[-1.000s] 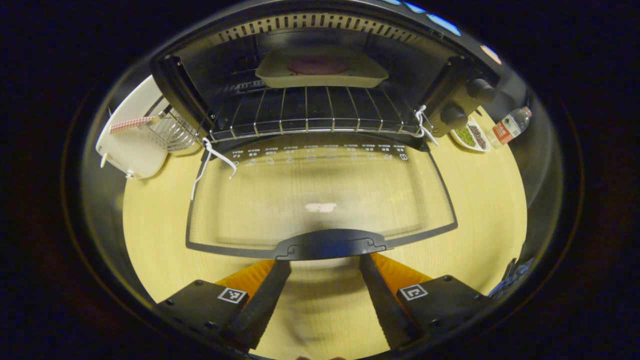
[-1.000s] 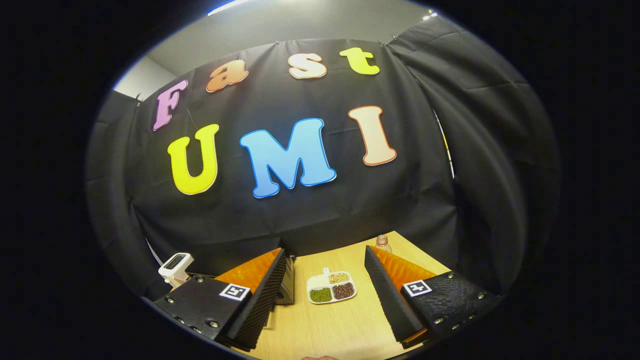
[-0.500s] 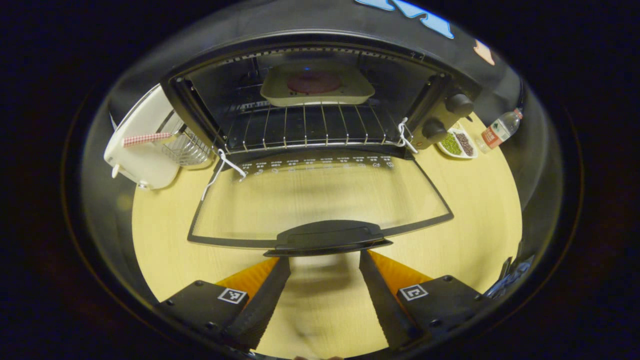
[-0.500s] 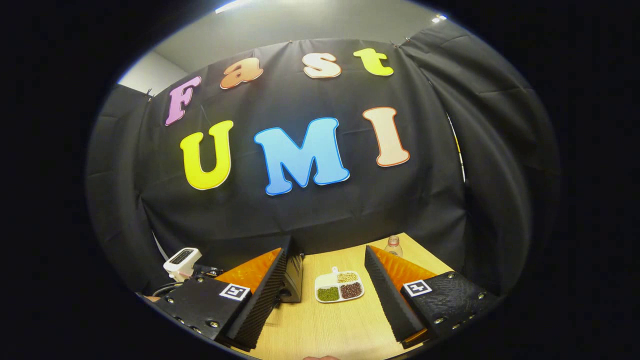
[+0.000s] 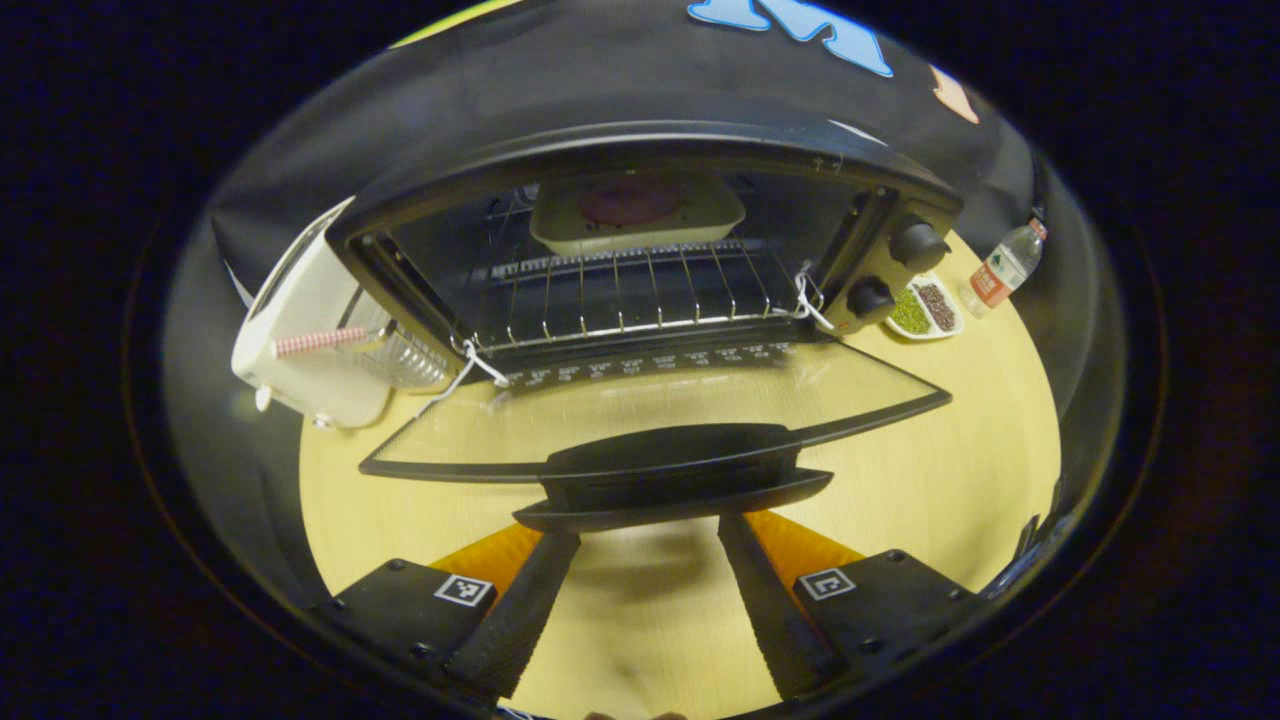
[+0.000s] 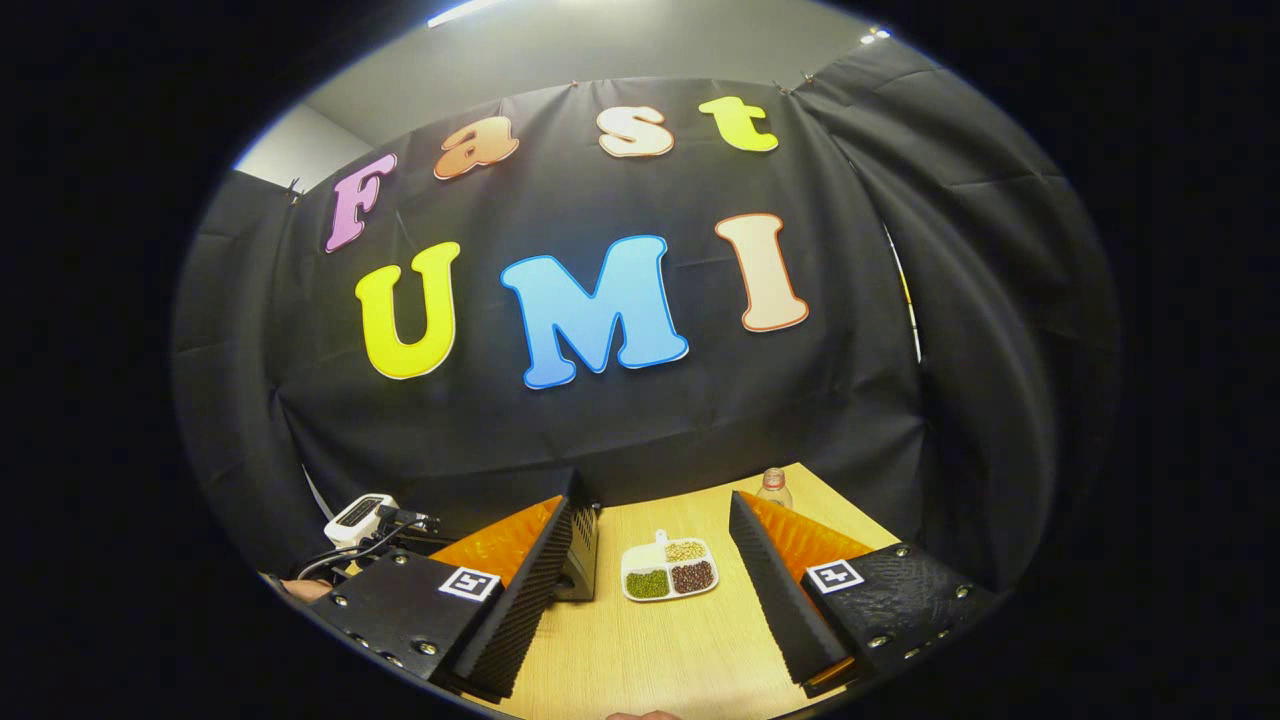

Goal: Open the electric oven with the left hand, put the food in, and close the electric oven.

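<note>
The black electric oven [image 5: 640, 150] stands open in the left gripper view. Its glass door [image 5: 660, 410] hangs part-raised, a little above level. A cream tray [image 5: 636, 213] with a dark red round of food sits deep inside on the wire rack [image 5: 640, 295]. The door's black handle [image 5: 670, 485] is right at the tips of my left gripper [image 5: 648, 535], which is open and holds nothing. In the right gripper view my right gripper [image 6: 652, 520] hangs open and bare over the table, off to the oven's right, with a corner of the oven [image 6: 584, 545] beside its left finger.
A white appliance [image 5: 310, 330] with a wire basket stands left of the oven. A divided dish of beans [image 5: 925, 308] [image 6: 668, 570] and a water bottle [image 5: 1005, 268] [image 6: 770, 485] lie to the oven's right. Two knobs [image 5: 915, 243] sit on the oven's right panel.
The oven door has risen from lying flat to part-raised, its handle lifting with my left gripper beneath it. The right gripper has barely shifted.
</note>
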